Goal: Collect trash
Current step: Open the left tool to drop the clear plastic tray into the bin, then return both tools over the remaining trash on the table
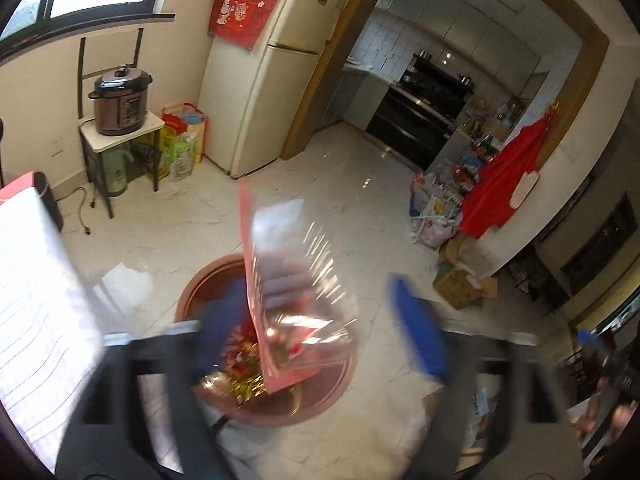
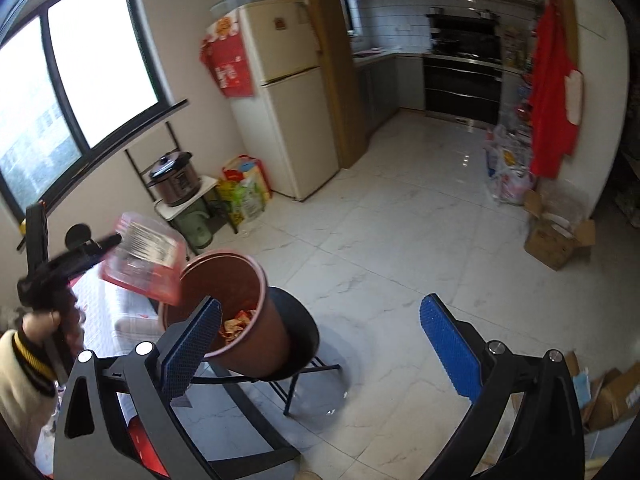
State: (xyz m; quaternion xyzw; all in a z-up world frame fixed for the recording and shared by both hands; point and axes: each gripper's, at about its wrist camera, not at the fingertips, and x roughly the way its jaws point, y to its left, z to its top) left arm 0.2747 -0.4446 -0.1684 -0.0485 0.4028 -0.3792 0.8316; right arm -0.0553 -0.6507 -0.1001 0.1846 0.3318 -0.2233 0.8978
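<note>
Left gripper [image 1: 320, 320] has its blue fingers [image 1: 420, 328] spread wide, nothing pinched between them. The packet [image 1: 292, 280], clear plastic with a pink-red backing, is loose in the gap, tilted, right over the bin [image 1: 332, 384] mouth. It's blurry, so I can't tell if it touches either pad. From the right wrist view the same packet [image 2: 144, 256] sits just at the near-left rim of the bin [image 2: 256, 320], by the tip of the left gripper [image 2: 108, 242], which a hand [image 2: 40, 324] in a cream sleeve holds.

The bin is reddish-brown, standing on a black stool [image 2: 300, 336], and there are wrappers [image 2: 236, 324] already inside it.

Right gripper [image 2: 320, 340] is also wide open and empty, fingers [image 2: 448, 344] either side of the stool and floor [image 2: 380, 240].

Table [image 1: 36, 280] edge with a white cloth is just left of the bin.
</note>
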